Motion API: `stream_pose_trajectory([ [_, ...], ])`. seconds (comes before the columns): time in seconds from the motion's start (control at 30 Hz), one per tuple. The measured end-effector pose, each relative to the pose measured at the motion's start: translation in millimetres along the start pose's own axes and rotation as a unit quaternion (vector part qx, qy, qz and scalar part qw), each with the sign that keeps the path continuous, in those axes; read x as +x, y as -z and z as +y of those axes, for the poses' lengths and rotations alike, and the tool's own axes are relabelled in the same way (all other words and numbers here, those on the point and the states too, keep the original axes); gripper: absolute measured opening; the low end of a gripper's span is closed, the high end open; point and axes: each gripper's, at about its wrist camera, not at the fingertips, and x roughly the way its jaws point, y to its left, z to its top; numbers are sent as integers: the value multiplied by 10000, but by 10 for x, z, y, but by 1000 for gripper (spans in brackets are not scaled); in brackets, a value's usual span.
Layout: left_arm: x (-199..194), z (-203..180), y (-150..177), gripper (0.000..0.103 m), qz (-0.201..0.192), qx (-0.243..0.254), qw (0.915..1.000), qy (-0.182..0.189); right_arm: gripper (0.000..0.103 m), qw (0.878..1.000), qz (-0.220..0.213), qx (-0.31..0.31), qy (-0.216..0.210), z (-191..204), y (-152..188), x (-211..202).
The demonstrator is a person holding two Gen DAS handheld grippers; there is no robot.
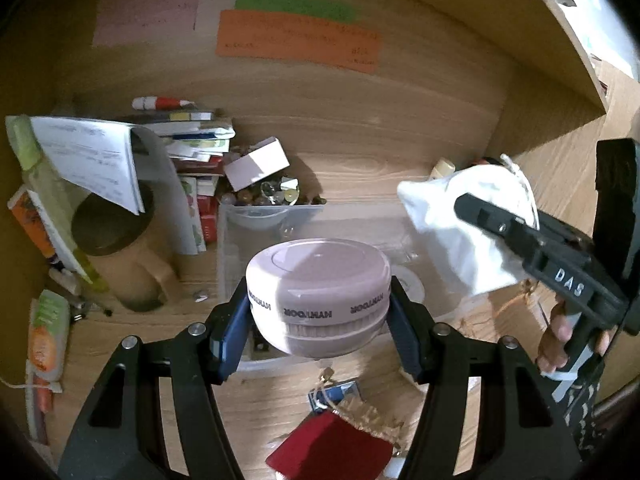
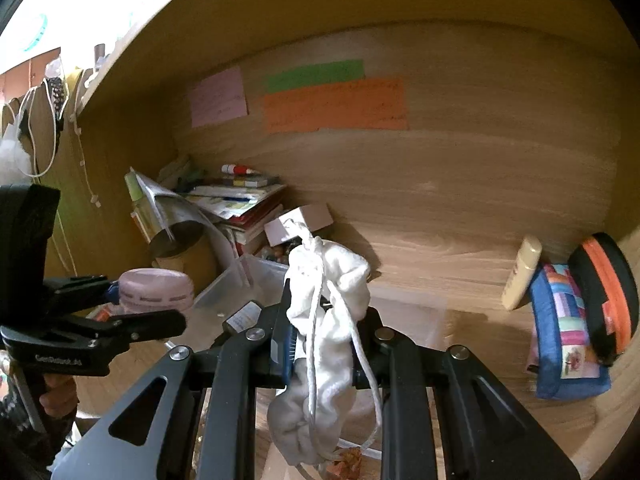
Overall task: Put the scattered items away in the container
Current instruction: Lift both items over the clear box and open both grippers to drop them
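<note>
I've got the left gripper [image 1: 318, 312] clamped on the round pale-pink plastic case [image 1: 318, 280], over the clear plastic container [image 1: 240, 216] mid-desktop; right gripper [image 2: 322, 344] pinches the white drawstring cloth pouch [image 2: 324, 320], probably above the container's right edge.

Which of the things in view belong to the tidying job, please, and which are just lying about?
Job:
- pink round case in left hand-held gripper
- white drawstring pouch in right hand-held gripper
- clear container

Lying about:
- book pile
- cup
- sticky notes
</note>
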Motion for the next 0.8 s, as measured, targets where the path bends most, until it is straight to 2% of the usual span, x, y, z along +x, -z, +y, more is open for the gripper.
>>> stream_pose_trajectory([
  [0.13, 133, -36, -47, 62, 82, 9, 9999, -66, 17, 9999, 136, 46, 41, -65, 42, 130],
  [0.3, 331, -41, -62, 62, 209, 57, 9997, -95, 18, 9984, 424, 319, -193, -196, 138, 317],
  [0.4, 464, -31, -50, 62, 313, 40, 9995, -89, 18, 9980, 560, 253, -144, -155, 192, 418],
  [0.67, 762, 28, 29, 62, 564, -10, 9983, -121, 18, 9940, 906, 195, -584, -14, 288, 599],
  [0.8, 816, 35, 63, 62, 667, -26, 9978, -55, 18, 9936, 969, 102, -572, 39, 315, 638],
])
